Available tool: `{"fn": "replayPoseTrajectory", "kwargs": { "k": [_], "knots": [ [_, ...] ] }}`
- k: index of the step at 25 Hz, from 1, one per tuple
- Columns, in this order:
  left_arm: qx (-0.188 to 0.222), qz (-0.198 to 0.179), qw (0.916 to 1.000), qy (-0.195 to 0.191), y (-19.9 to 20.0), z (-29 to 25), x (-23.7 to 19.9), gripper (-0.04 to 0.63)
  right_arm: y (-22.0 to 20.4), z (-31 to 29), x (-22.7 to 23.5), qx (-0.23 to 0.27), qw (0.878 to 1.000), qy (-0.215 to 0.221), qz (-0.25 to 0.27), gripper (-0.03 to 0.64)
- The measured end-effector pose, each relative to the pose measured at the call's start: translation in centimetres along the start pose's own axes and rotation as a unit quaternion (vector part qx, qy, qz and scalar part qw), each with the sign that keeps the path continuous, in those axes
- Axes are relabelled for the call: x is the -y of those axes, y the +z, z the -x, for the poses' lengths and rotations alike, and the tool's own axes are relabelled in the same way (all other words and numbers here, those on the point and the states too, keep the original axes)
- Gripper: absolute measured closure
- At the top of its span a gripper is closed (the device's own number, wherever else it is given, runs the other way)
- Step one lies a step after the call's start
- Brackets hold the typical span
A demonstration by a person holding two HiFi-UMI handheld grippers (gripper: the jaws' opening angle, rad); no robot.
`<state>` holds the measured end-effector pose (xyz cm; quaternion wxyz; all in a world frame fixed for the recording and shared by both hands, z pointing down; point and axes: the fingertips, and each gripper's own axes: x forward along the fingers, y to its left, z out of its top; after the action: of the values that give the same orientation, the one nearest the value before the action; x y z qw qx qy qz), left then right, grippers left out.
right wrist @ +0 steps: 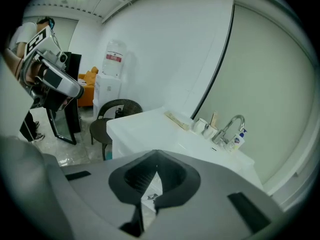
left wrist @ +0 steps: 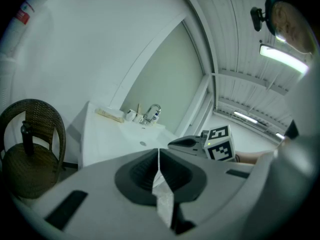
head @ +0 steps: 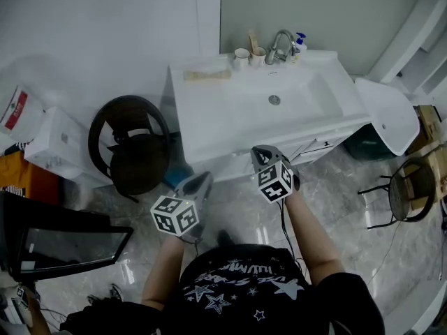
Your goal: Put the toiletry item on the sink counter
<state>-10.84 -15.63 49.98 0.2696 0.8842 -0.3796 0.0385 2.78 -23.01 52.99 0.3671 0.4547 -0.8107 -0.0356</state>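
Note:
A small dark bottle (left wrist: 25, 135) stands upright on the seat of a dark wicker chair (head: 131, 147), left of the white sink counter (head: 230, 117); the right gripper view also shows this bottle (right wrist: 118, 112). My left gripper (head: 199, 185) hangs over the floor in front of the counter's left corner, shut, with nothing between its jaws (left wrist: 159, 154). My right gripper (head: 264, 153) is level with the counter's front edge, also shut and holding nothing (right wrist: 156, 171). Both grippers are well apart from the bottle.
At the back of the counter are a faucet (head: 281, 45), two cups (head: 242, 54), a pump soap bottle (head: 300, 42) and a flat beige item (head: 207, 75). A black wire stool (head: 408, 190) stands at the right, a black-framed panel (head: 63, 239) at the left.

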Motion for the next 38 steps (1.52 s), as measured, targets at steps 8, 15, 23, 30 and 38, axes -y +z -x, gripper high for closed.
{"fn": "replayPoseTrajectory", "kwargs": {
  "k": [8, 15, 23, 30, 38],
  "knots": [
    [-0.004, 0.012, 0.9999, 0.01, -1.0, -1.1, 1.5, 0.575, -2.7, 2.2, -0.7, 0.002, 1.0, 0.024, -0.017, 0.603],
    [-0.007, 0.005, 0.9998, 0.017, -2.2, -1.5, 5.3, 0.575, -4.6, 4.9, -0.9, 0.011, 0.999, 0.041, -0.013, 0.603],
    [-0.01, -0.014, 0.9996, 0.02, -3.7, -0.9, 8.8, 0.575, -5.6, 8.4, -1.2, 0.031, 0.999, 0.037, -0.018, 0.603],
    [-0.002, -0.029, 0.9992, 0.028, -4.7, 0.6, 11.4, 0.575, -6.2, 11.6, -1.7, 0.047, 0.998, 0.031, -0.04, 0.603],
    [0.005, -0.04, 0.9984, 0.041, -6.5, 2.8, 14.1, 0.575, -7.0, 15.5, -3.4, 0.062, 0.997, 0.026, -0.048, 0.603]
  ]
}}
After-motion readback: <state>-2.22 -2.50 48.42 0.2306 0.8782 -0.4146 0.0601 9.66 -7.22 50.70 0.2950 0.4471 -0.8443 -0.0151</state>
